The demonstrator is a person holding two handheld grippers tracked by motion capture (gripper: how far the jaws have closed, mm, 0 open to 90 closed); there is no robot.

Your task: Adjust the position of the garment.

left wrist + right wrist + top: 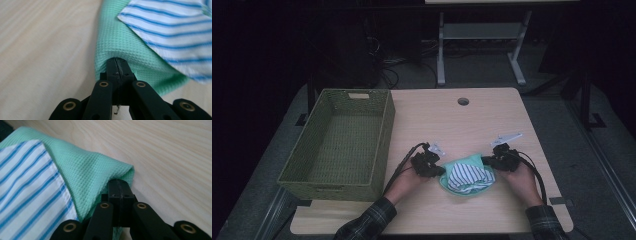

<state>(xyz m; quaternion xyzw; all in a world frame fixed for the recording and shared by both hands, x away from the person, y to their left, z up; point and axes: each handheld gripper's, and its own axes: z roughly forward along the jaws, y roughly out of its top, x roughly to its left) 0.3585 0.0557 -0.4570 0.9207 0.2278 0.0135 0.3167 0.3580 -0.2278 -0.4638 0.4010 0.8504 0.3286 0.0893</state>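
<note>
- Left gripper (438,169), held in the person's left hand (404,181): jaws pressed together on the left edge of the green waffle-weave cloth (467,167). In the left gripper view the closed tips of this gripper (117,60) bite into a raised fold of that cloth (117,42).
- Right gripper (488,161), held in the right hand (523,181): jaws likewise clamped on the cloth's right edge. In the right gripper view the joined tips of this gripper (119,182) pinch a peaked fold of the green fabric (85,172).
- Green cloth: lies on the wooden table (452,125), near its front edge, between the two grippers and touching both.
- Blue-and-white striped cloth (468,177): rests on top of the green cloth, crumpled in the high view; seen flat, overlapping the green weave, in the left gripper view (175,27) and the right gripper view (27,192).
- Green woven basket (343,142): stands on the table's left side, well apart from the cloths.
- Black cables (399,167): trail from each gripper toward the person's plaid sleeves (368,222).
</note>
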